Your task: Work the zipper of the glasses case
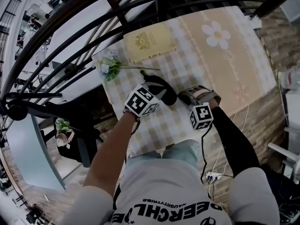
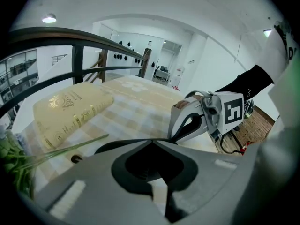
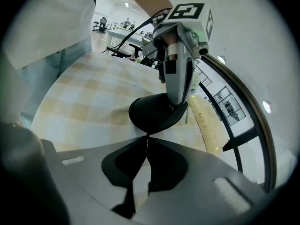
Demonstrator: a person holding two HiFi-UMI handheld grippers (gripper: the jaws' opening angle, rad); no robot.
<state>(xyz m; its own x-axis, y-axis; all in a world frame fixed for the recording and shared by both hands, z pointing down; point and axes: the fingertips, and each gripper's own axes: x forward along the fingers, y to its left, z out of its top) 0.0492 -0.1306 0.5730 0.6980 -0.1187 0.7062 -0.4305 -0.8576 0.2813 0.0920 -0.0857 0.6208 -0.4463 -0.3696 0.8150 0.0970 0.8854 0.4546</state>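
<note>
Shirt (image 1: 168, 196): large black lettering, upside down and cut by the frame edge; not readable in full.
Counter (image 1: 154, 130): covered in a checked cloth; its near edge is just beside the person's knees.
Right gripper (image 3: 146, 137): jaws together, tips pinched on the thin pull (image 3: 146, 143) at the case's near end.
Case (image 3: 154, 114): black and rounded, lying near the middle of the counter's near half. In the head view its long axis runs on a slant from far left to near right, from the left gripper's side toward the right gripper's.
Left gripper (image 2: 152, 143): jaws closed on the case's far end, coming at it from above.
Marker cubes: black-and-white squares, no words.
Room: bare checked cloth lies around the case on the near side and to the right. The counter's left edge is near the case.
Flowers (image 1: 108, 68): at the left edge, with a green stem pointing toward the case and ending just beside it.
Book (image 1: 149, 42): cream, beyond the case and apart from it; a gold crest and gilt lettering, too small to read.
Mat (image 1: 234, 64): beige, on the far right half, with a white daisy (image 1: 216, 34) and faint script I cannot read.
Railing (image 1: 70, 27): dark curved bars beyond the left and far edges.
</note>
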